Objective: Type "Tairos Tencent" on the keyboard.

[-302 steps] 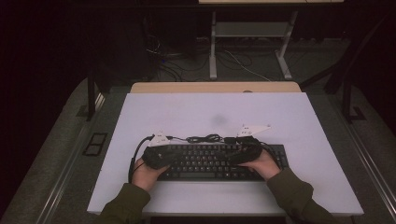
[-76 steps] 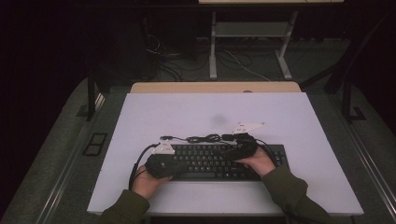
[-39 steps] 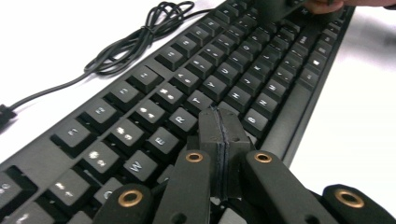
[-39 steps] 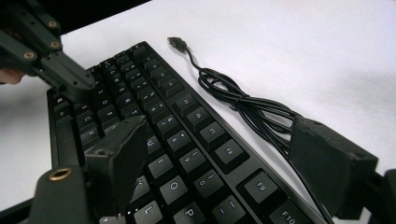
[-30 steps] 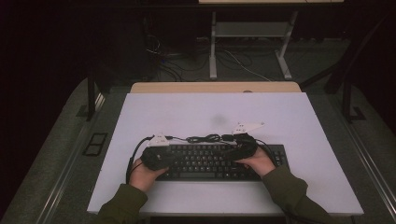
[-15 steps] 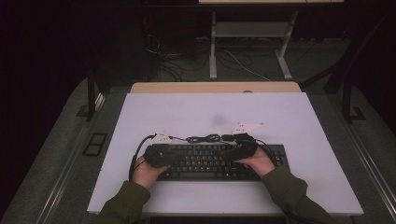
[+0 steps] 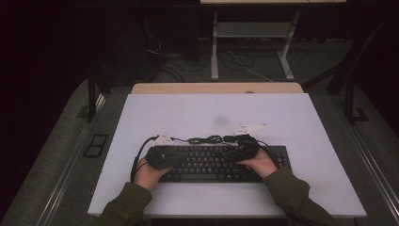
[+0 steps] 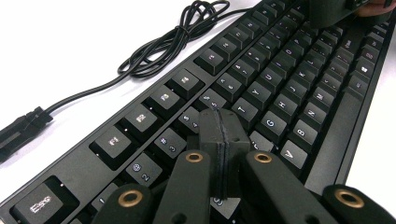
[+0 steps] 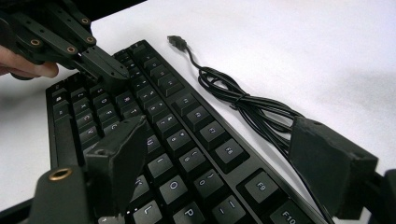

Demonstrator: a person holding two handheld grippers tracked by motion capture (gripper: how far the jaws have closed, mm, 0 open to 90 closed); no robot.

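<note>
left gripper view: left gripper [image 8: 223, 135] closed over keyboard [image 8: 280, 88].

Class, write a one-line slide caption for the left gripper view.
Left gripper, shut, rests its tip on the black rectangular plastic keyboard, with the keyboard's bundled black cable lying beside it.

A white table [image 7: 291, 117] with a wooden far edge stands on grey carpet [image 7: 61, 141] in a dim room. Behind it, a white-legged desk frame [image 7: 254, 33] rises over loose cables [image 7: 235, 59] on the floor.
</note>
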